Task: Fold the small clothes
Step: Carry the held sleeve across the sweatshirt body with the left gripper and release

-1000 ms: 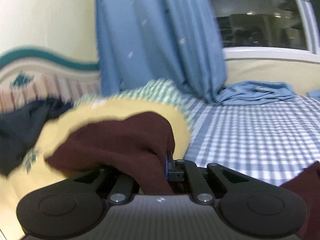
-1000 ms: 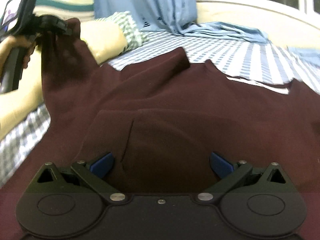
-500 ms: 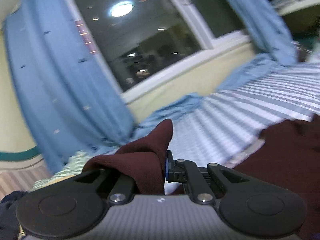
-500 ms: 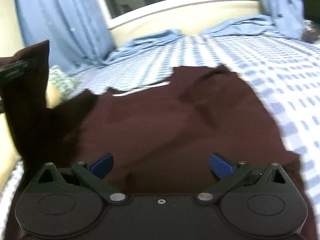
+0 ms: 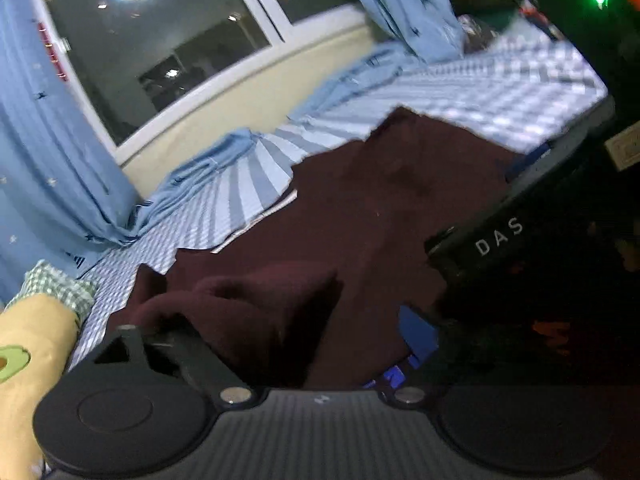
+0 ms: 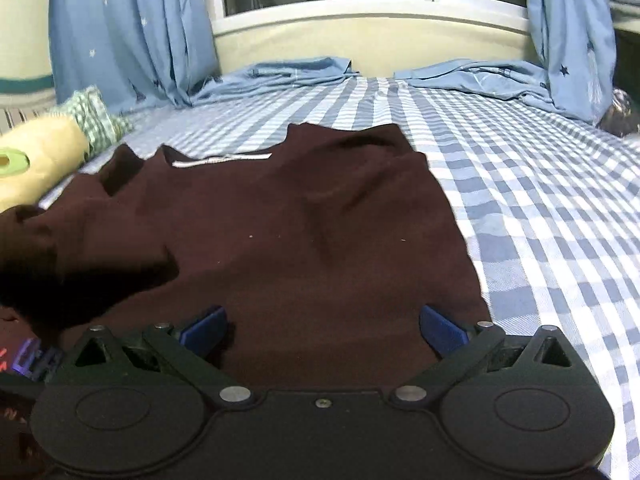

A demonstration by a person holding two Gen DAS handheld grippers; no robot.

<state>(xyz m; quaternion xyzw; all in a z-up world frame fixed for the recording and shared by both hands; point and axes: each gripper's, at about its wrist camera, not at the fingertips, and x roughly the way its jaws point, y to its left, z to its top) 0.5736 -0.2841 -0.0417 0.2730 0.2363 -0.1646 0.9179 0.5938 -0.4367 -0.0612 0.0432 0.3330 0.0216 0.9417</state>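
Left gripper (image 5: 280, 332): jaws have just been opening and now stand wide, a loose fold of the maroon garment (image 5: 360, 216) bunched between them, draped over the left finger, not pinched. Yellow pillow (image 5: 28, 344) just off its left side. Garment lies spread on the blue checked bedsheet (image 6: 540, 208), ahead of both tools. Right gripper (image 6: 322, 326): jaws wide apart, hovering over the garment's near edge, nothing clamped. Blue curtains (image 6: 132, 36) well beyond, under the window.

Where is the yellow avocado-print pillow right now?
The pillow lies at the left edge of both wrist views, beside the maroon garment, with green checked cloth behind it.
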